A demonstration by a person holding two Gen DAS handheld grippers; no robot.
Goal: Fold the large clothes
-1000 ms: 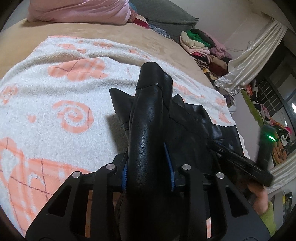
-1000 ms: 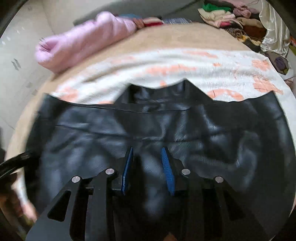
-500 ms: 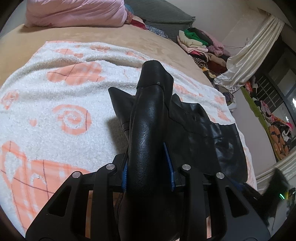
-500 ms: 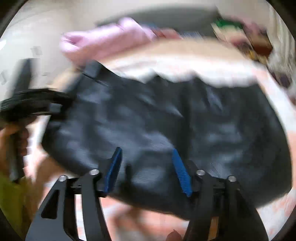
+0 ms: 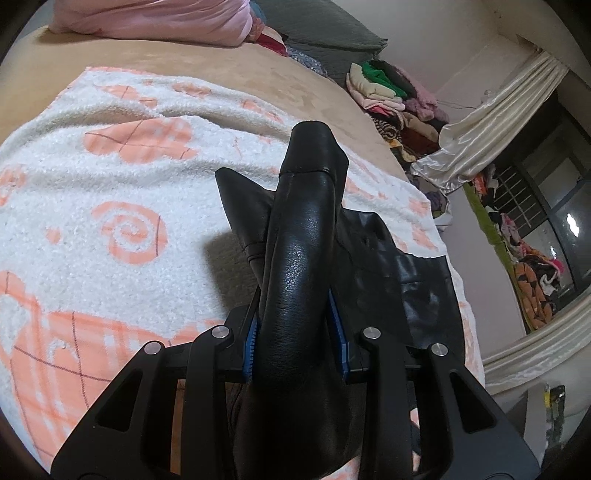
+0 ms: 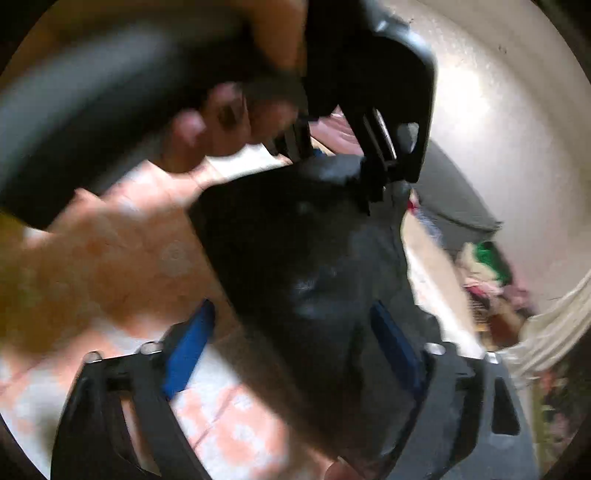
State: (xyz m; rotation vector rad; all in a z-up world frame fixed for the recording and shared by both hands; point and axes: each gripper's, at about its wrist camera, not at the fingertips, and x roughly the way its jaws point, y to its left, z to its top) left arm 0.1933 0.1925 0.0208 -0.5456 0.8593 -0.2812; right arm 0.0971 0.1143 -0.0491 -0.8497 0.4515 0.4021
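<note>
Bed blanket [image 5: 110, 206] fills left view; right shows hand [image 6: 122, 236].

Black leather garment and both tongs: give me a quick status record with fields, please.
garment: black leather garment, partly lifted off the towel
surface: white and orange towel on the bed
left tongs: shut on a raised fold of the garment
right tongs: open, just been closing slightly, garment between the pads, view blurred
background: clothes pile, pink pillow
</note>
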